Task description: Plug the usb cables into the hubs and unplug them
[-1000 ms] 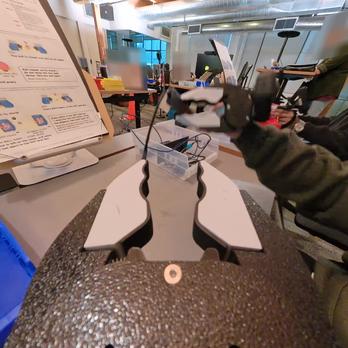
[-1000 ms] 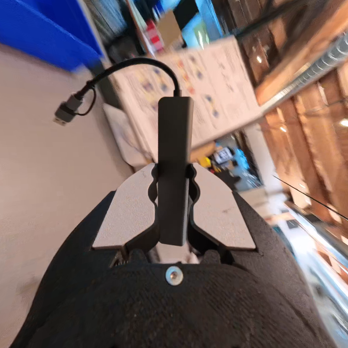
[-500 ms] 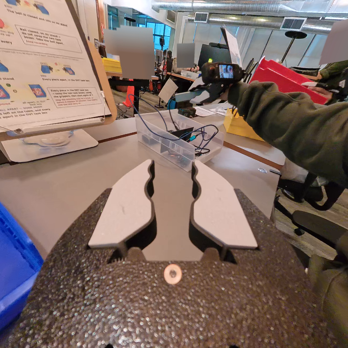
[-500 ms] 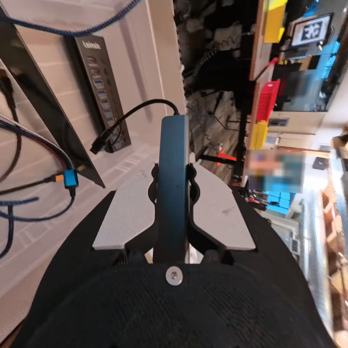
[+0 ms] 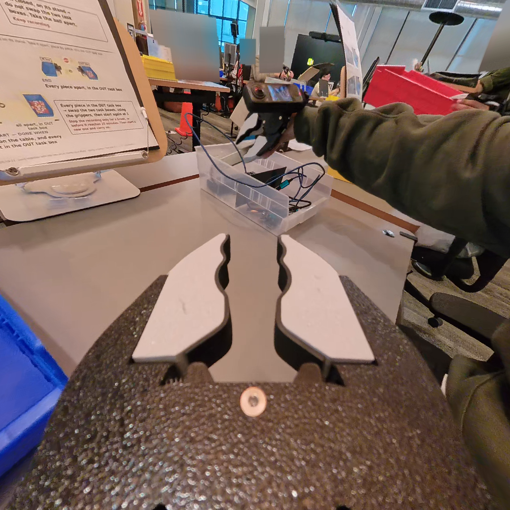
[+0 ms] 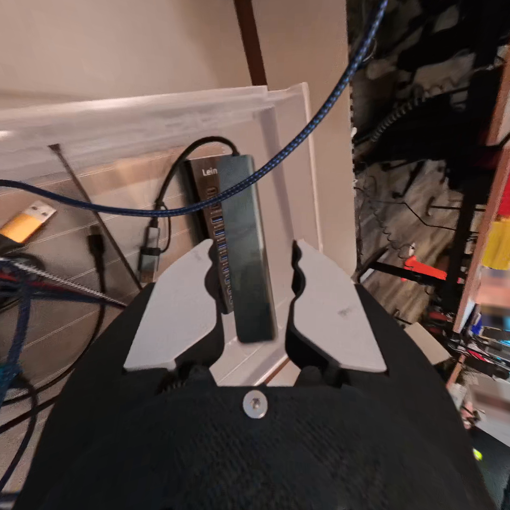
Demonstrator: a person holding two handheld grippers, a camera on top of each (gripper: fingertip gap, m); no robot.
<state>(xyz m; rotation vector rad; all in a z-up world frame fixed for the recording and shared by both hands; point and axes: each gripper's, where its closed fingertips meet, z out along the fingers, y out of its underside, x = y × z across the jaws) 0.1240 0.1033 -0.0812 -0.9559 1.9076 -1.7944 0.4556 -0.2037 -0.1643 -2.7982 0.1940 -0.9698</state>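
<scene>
My right gripper (image 6: 252,242) is open over the clear plastic box (image 6: 138,116). A slim grey hub (image 6: 245,248) lies loose between its spread jaws, blurred, against a black multi-port hub (image 6: 207,209) in the box. The slim hub's short black cable ends in a grey plug (image 6: 150,254). A blue braided cable (image 6: 165,212) crosses over both hubs. My left gripper (image 5: 252,240) is open and empty above the grey table (image 5: 110,248), short of the clear box (image 5: 265,201). The right gripper (image 5: 254,140) shows there above the box.
An orange USB plug (image 6: 24,223) and several dark cables lie at the box's left side. A blue bin (image 5: 22,372) stands at my near left. An instruction board on a stand (image 5: 69,82) is at the back left. A green sleeve (image 5: 414,171) reaches across from the right. One gripper's finger ends stand about 45 cm off the other's.
The right gripper swung over the clear box, opened and let go of the slim grey hub, which now lies in the box. The left gripper stayed open and hardly moved.
</scene>
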